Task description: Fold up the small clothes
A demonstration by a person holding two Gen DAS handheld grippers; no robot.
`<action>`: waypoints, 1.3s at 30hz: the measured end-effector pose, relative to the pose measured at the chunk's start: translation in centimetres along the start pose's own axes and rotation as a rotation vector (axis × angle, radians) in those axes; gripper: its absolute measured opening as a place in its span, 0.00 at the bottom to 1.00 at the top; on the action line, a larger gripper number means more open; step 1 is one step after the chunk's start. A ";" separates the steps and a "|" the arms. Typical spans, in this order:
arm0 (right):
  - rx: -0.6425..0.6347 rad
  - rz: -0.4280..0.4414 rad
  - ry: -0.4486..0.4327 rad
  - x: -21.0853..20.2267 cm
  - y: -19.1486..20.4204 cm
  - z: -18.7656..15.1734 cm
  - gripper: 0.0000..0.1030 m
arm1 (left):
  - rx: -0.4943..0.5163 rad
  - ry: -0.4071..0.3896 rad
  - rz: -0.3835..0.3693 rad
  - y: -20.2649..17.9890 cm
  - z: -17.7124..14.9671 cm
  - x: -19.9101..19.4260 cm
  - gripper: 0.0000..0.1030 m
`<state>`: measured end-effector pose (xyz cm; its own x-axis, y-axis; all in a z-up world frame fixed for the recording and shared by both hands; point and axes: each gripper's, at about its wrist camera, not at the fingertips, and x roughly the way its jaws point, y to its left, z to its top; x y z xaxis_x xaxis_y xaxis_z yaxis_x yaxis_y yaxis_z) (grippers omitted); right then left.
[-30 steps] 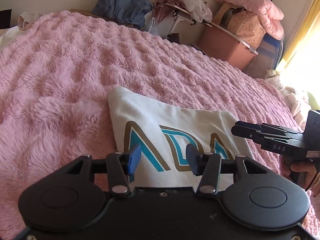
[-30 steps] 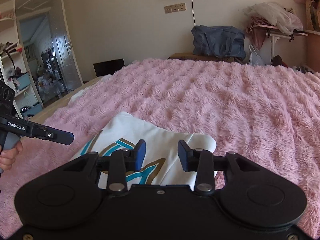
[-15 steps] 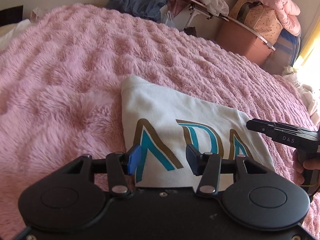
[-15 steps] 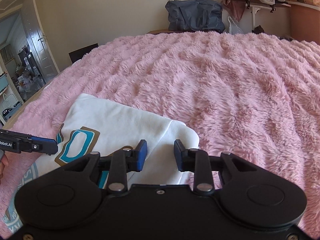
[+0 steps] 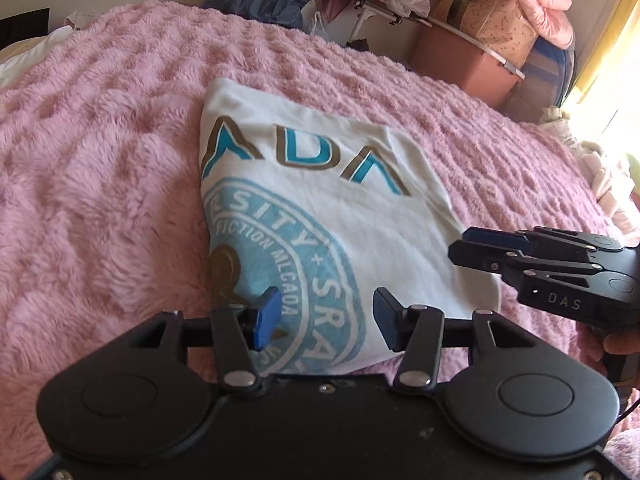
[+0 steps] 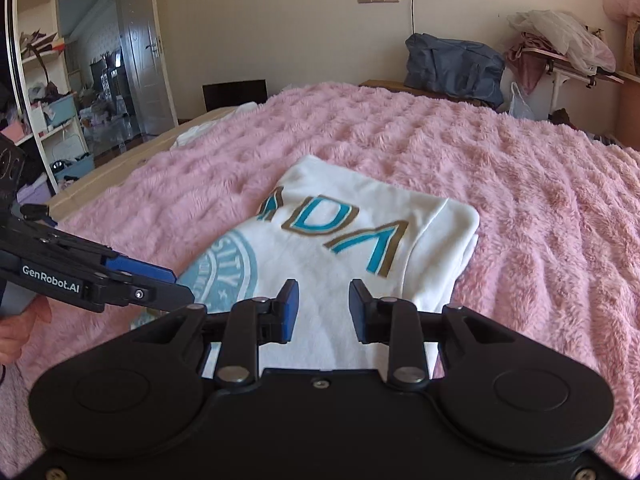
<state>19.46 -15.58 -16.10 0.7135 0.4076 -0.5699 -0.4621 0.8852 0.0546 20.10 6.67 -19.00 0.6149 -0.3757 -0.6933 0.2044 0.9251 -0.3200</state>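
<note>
I had the folded white T-shirt lying flat on the pink fluffy blanket, its teal-and-gold letters and round blue seal facing up. My left gripper hung over the near edge of the shirt with its blue pads spread wide apart and nothing between them but the seal print below; I could not tell whether the tips touched the cloth. My right gripper sat over the plain white part of the shirt near its folded right edge, jaws parted by a narrower gap, nothing pinched in them. In the left view the right gripper reached in from the side, just beside the shirt's right edge. Beyond the bed I saw a blue bag against the wall and a heap of clothes on a rack.
</note>
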 end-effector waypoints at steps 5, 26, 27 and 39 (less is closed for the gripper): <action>0.081 -0.078 0.102 1.1 -1.5 -3.4 0.28 | 0.014 0.039 0.031 0.4 -1.4 1.6 0.52; 0.180 -0.337 0.116 -5.7 4.9 0.0 0.74 | -0.015 -0.014 0.334 -4.1 -0.4 -9.5 0.58; 0.179 -0.336 0.117 -6.0 5.3 0.2 0.74 | -0.012 -0.016 0.351 -4.4 -0.5 -10.0 0.58; 0.194 -0.344 0.133 -8.6 8.6 -0.1 0.78 | 0.010 -0.015 0.435 -7.5 -1.4 -12.8 0.60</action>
<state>9.32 -11.50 -10.77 0.7286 0.0589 -0.6824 -0.0912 0.9958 -0.0114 9.63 4.49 -8.67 0.6560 0.0502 -0.7531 -0.0691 0.9976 0.0063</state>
